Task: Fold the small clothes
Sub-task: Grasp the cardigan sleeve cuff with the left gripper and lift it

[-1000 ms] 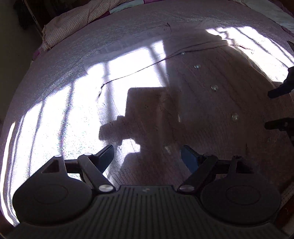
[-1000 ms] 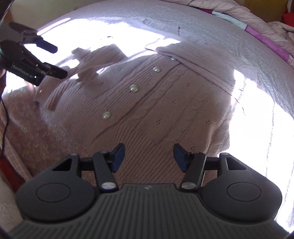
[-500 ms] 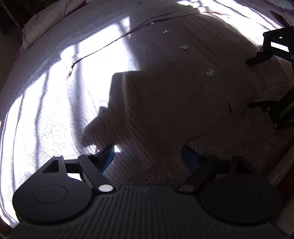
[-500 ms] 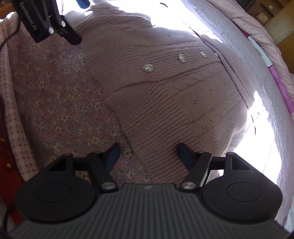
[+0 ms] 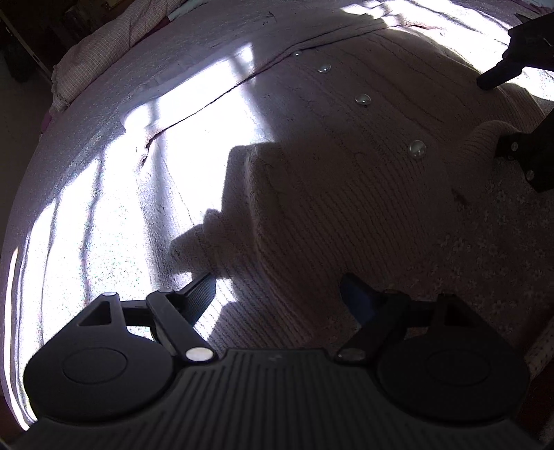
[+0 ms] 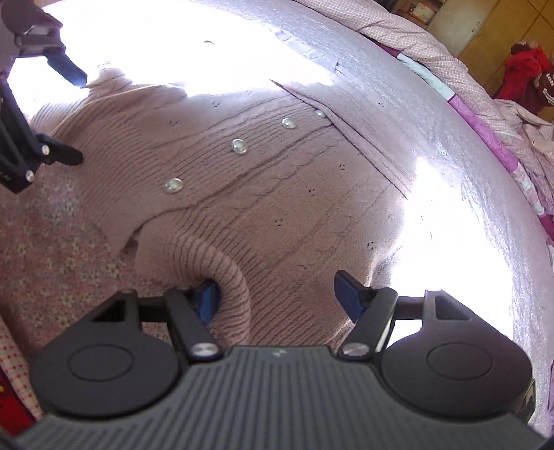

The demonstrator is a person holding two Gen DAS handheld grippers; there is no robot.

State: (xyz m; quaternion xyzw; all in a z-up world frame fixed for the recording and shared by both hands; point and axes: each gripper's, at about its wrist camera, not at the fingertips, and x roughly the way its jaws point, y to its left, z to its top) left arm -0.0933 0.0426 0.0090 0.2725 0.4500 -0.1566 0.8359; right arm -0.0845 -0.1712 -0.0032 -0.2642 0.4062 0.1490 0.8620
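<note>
Both grippers are hovering wide-jawed over the pink cardigan [image 6: 277,214]: left gripper [image 5: 277,290], right gripper [image 6: 277,287] lifting its hem fold.

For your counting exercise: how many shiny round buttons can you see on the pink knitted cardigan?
4, in a diagonal row down the pink knitted cardigan. More may be hidden.

Cardigan [image 6: 277,194] lies flat on the bed [image 6: 432,114], blanket [image 6: 408,31] behind
</note>
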